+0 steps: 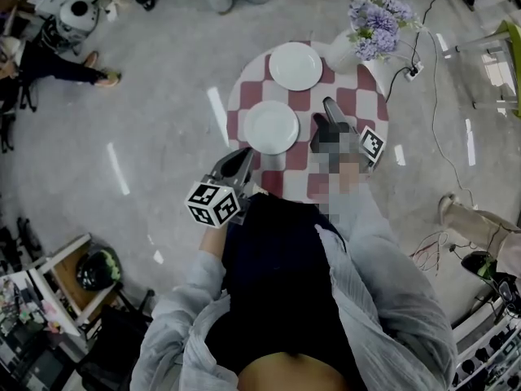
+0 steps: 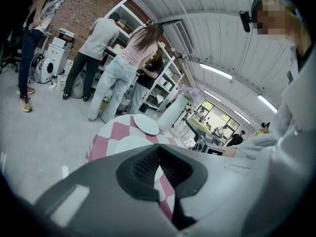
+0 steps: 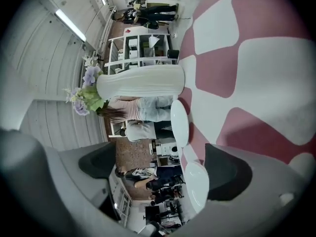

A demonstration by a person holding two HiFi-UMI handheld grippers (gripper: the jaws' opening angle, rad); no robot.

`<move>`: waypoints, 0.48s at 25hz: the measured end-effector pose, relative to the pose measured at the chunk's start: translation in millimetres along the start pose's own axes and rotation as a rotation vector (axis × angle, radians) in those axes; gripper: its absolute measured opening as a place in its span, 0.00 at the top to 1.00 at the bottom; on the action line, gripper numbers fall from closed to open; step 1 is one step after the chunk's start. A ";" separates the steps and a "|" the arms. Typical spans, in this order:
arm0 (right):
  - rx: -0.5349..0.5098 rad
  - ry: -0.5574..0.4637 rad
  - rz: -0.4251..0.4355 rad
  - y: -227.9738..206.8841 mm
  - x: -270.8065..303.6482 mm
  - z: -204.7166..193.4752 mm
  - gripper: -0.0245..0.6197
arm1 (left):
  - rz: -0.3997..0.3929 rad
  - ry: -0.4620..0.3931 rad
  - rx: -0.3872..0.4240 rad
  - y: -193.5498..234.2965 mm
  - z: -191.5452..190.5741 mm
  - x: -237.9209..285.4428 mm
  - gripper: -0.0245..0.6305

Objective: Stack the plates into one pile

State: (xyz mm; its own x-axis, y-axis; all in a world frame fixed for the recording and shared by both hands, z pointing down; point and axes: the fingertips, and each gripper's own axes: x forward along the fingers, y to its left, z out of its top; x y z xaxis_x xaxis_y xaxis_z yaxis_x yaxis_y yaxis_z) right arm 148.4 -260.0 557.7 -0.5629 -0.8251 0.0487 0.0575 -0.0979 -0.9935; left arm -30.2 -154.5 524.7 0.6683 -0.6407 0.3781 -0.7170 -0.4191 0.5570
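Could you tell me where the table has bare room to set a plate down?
The roomiest bare cloth is the table's right side, bordered by the vase, the right gripper and the rim. Only a narrow strip separates the near plate from the left rim. The far edge is crowded, where the far plate sits close to the vase.

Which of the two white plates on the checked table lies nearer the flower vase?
The far plate, beside the vase; the other plate lies nearer the person.
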 end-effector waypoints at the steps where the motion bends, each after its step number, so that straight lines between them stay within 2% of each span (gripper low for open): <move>1: 0.007 0.001 0.001 -1.6 2.3 2.9 0.11 | 0.001 0.003 -0.003 -0.3 0.0 3.1 0.95; 6: 0.047 -0.011 0.015 -6.8 16.5 17.5 0.13 | 0.010 0.014 -0.017 0.8 0.8 19.5 0.95; 12: 0.040 0.009 0.006 -15.0 38.1 26.2 0.15 | 0.024 0.017 -0.029 7.1 5.1 34.0 0.95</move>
State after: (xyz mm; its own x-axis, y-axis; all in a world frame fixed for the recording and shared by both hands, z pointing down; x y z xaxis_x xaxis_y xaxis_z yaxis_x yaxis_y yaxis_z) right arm 147.7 -304.5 577.2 -0.5696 -0.8208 0.0417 0.0940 -0.1155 -0.9888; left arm -13.5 -182.6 537.8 0.6546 -0.6392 0.4036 -0.7267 -0.3851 0.5688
